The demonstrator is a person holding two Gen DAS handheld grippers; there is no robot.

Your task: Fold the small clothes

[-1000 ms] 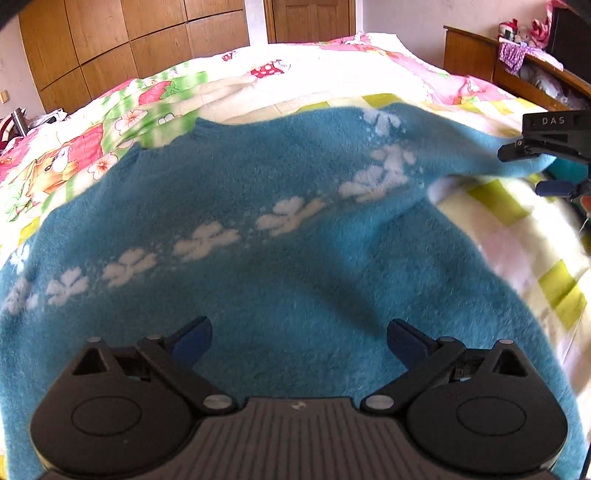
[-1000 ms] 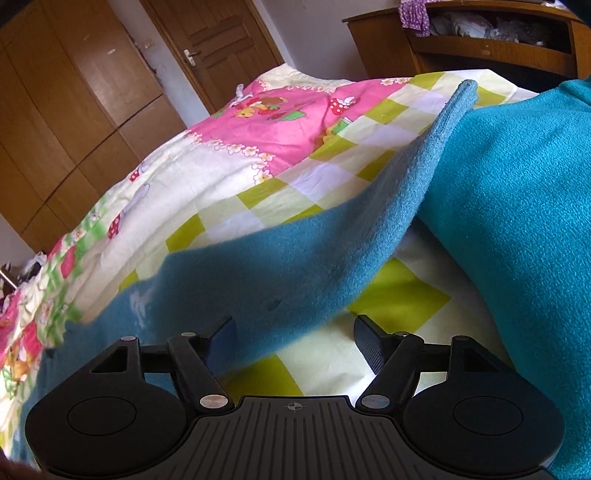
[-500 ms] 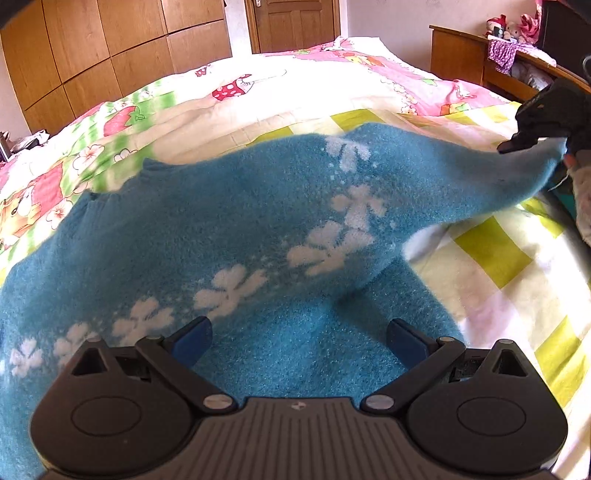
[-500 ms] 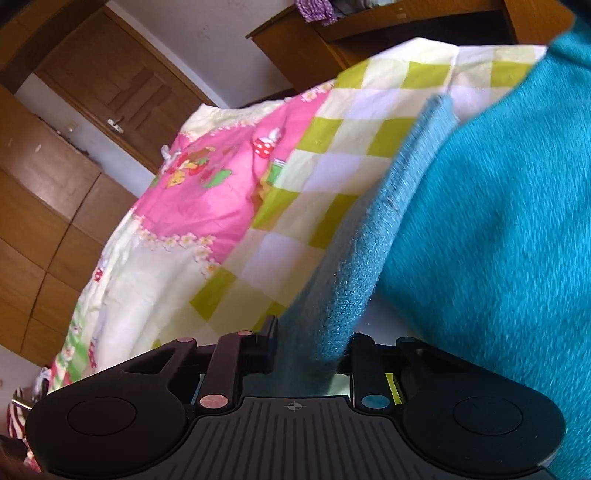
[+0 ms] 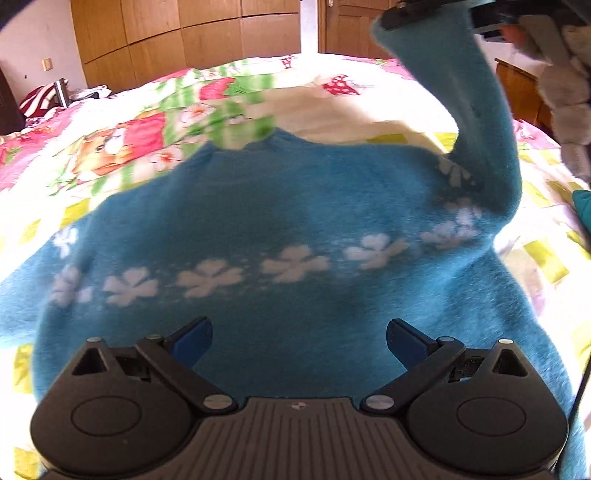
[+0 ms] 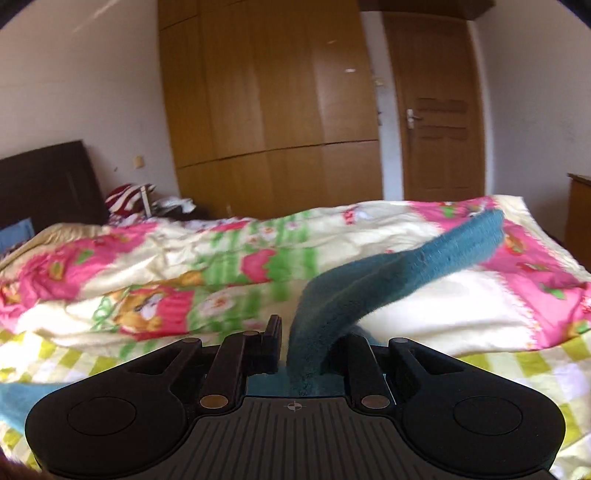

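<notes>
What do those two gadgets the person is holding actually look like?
Each hand-held gripper is matte black plastic: a ribbed centre plate with a small crosshair mark, round housings either side, and silver pivot pins on the linkage arms. The left hand-held gripper has blue finger pads. The right hand-held gripper looks the same build.

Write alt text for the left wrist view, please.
A fuzzy teal sweater with white flowers lies on a colourful floral quilt; the right gripper lifts its sleeve high. The open left gripper hovers over the hem.
</notes>
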